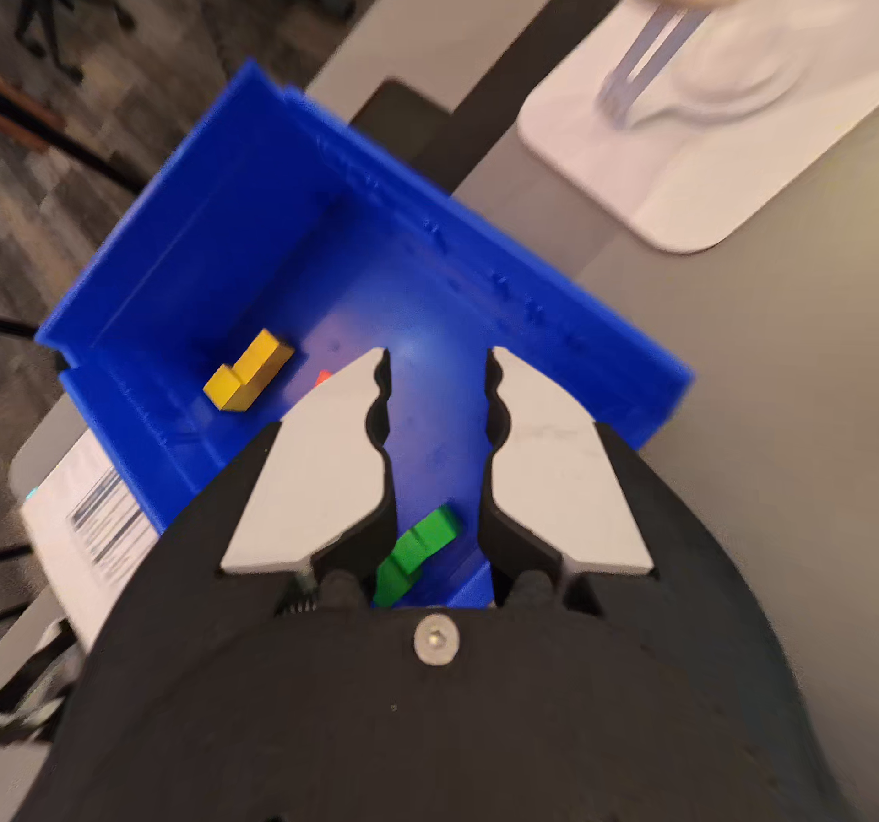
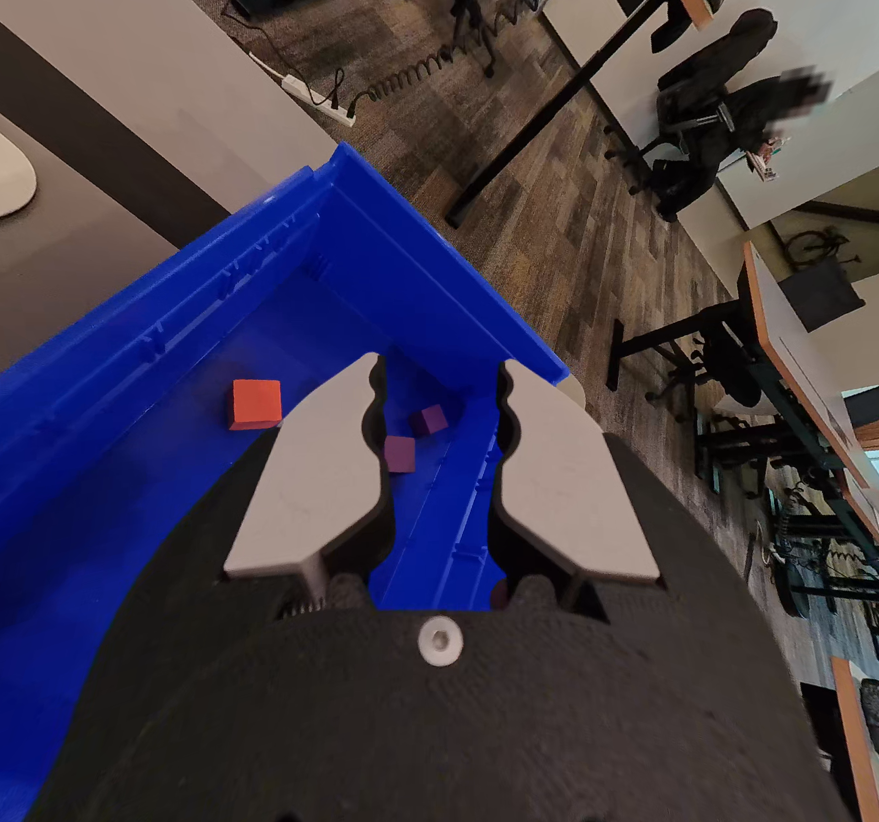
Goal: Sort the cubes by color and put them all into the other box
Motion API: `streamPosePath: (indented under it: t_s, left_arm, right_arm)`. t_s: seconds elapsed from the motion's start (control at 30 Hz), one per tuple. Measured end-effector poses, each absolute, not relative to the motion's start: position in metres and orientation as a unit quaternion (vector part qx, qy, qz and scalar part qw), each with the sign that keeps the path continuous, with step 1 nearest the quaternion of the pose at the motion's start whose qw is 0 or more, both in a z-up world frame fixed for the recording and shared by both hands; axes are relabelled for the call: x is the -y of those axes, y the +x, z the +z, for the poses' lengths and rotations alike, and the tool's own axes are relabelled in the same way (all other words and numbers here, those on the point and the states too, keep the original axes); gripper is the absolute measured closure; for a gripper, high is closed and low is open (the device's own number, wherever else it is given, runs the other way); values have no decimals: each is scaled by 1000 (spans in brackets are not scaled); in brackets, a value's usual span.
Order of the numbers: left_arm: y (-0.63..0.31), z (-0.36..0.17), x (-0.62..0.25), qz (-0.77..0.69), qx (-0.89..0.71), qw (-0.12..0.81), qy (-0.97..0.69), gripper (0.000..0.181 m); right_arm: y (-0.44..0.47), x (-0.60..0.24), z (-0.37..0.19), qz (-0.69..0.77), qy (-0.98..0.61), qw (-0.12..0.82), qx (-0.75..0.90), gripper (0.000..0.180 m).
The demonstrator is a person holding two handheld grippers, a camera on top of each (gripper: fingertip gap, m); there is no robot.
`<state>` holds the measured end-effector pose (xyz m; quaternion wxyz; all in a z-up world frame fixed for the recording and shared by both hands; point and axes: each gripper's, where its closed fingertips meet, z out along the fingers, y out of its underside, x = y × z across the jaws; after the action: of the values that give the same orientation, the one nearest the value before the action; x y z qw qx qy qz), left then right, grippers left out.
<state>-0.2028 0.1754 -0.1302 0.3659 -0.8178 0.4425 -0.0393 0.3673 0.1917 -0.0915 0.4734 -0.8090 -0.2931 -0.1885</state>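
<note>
In the left wrist view, a blue box holds a row of yellow cubes at its left side and a row of green cubes near me. A sliver of an orange cube shows past my left finger. My left gripper hangs open and empty above the box floor. In the right wrist view, the blue box holds an orange cube and two purple cubes near its far corner. My right gripper is open and empty above them.
The box sits on a grey table near its edge. A white monitor base stands at the back right. A white paper with a barcode lies left of the box. Carpet floor, office chairs and desks lie beyond the table. There is about 55 centimetres between the tips of the two grippers.
</note>
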Motion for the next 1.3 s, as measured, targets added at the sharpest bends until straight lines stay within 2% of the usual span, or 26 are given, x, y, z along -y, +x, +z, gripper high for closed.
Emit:
streamPosePath:
  t_s: [0.17, 0.3, 0.63, 0.73, 0.87, 1.1, 1.2, 1.3]
  left_arm:
    - [-235, -174, -203, 65, -510, 248, -821, 132]
    - [-249, -190, -222, 105, -555, 189, -803, 131]
    - [-271, -224, -249, 135, -548, 81, -822, 128]
    - [-277, -231, -254, 144, -545, 61, -823, 132]
    - [-271, -236, -254, 108, -541, 57, -832, 156]
    - [-269, -221, -247, 95, -525, 85, -841, 159]
    - [-256, -197, -235, 58, -509, 149, -846, 159]
    - [-229, -162, -211, -40, -488, 233, -840, 159]
  right_arm:
    - [364, -191, -90, -186, -806, 477, 296, 135]
    - [360, -192, -92, -185, -805, 474, 304, 135]
    - [356, -194, -98, -184, -806, 467, 313, 136]
    - [356, -194, -99, -185, -806, 466, 315, 137]
    - [355, -195, -99, -185, -806, 465, 317, 137]
    - [355, -192, -88, -186, -799, 480, 313, 140]
    - [351, -188, -68, -186, -782, 507, 311, 141]
    - [339, -177, -38, -191, -747, 550, 320, 144]
